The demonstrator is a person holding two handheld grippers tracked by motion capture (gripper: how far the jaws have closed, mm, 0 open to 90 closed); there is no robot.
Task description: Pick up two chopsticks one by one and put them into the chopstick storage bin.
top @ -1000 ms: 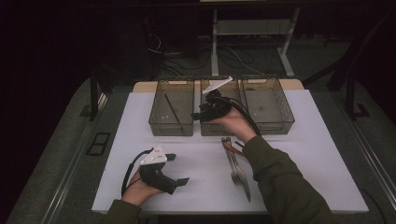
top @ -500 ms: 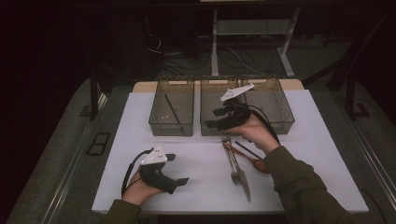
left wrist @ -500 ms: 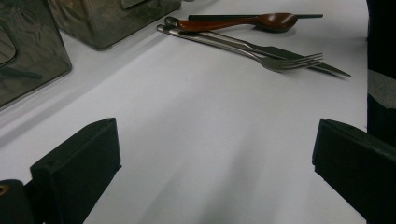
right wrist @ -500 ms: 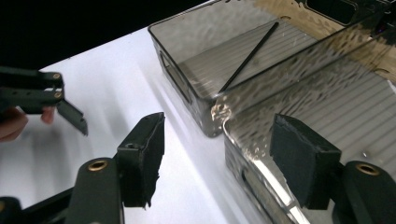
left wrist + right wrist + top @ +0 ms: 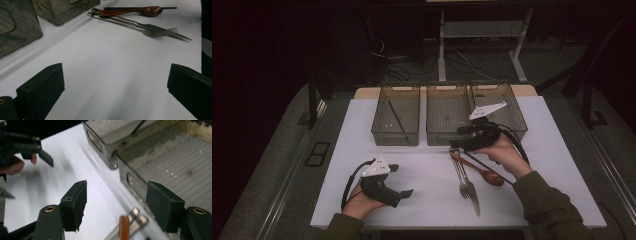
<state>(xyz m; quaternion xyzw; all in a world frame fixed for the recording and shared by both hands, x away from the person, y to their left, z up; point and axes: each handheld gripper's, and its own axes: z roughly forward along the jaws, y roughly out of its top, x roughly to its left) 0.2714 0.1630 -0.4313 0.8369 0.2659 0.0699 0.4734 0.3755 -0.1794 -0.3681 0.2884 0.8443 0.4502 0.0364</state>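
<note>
A metal fork (image 5: pixel 464 176) and knife (image 5: pixel 473 200), a brown wooden spoon (image 5: pixel 482 171) and a black chopstick (image 5: pixel 492 170) lie together on the white mat (image 5: pixel 427 175), right of centre. My right gripper (image 5: pixel 457 143) hovers at their far handle ends, just in front of the middle bin (image 5: pixel 447 117). Its jaws have just been opening and stand open; the spoon handle (image 5: pixel 124 226) and metal handles (image 5: pixel 137 216) lie below the gap, untouched by the pads. My left gripper (image 5: pixel 402 180) rests open and empty at the mat's front left, facing the cutlery (image 5: pixel 150 27).
Three clear bins stand in a row at the mat's far edge. The left bin (image 5: pixel 394 122) holds a black chopstick (image 5: pixel 396 117); the right bin (image 5: pixel 512 112) sits behind my right hand. Dark floor, cables and table legs surround the table.
My right gripper has come from over the middle bin, rightward and toward me, down to the cutlery's handle ends. The spoon is now uncovered. The left gripper has stayed put.
</note>
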